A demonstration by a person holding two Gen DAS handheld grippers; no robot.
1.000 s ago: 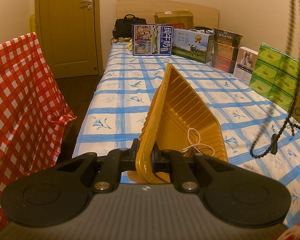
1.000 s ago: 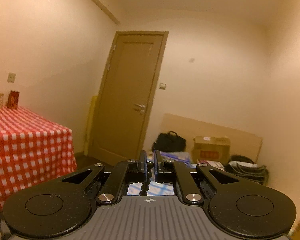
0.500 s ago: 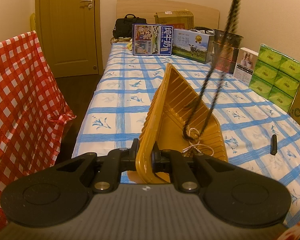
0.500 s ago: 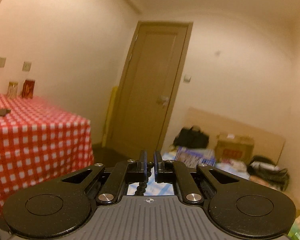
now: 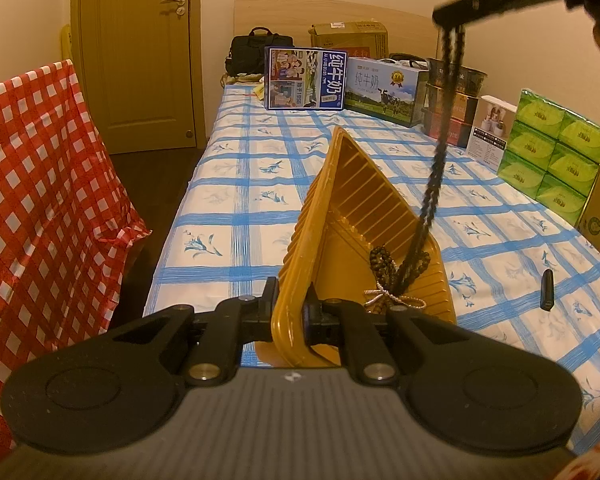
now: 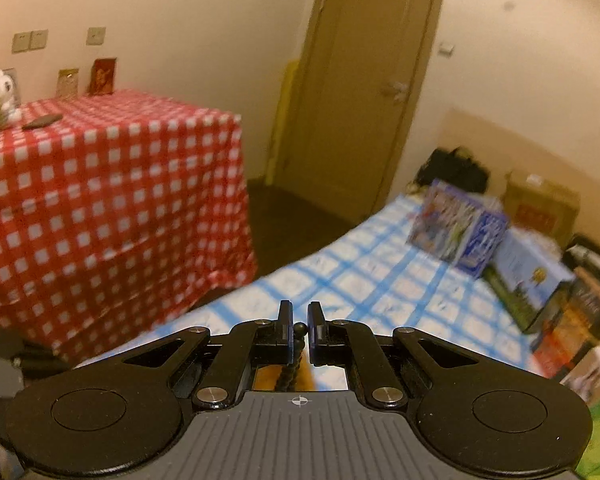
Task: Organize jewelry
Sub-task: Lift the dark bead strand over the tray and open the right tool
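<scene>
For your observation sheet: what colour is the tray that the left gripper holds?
Golden yellow tray, ribbed inside; clearest in the left wrist view.

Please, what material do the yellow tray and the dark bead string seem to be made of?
Yellow tray: probably thin molded plastic, glossy, with pressed ribs. Dark bead string: small round beads, perhaps wood or stone; the blur leaves it open.

Left wrist view: close, down along bed (image 5: 260, 168). Right wrist view: higher, toward door (image 6: 364, 80); both share bed.
</scene>
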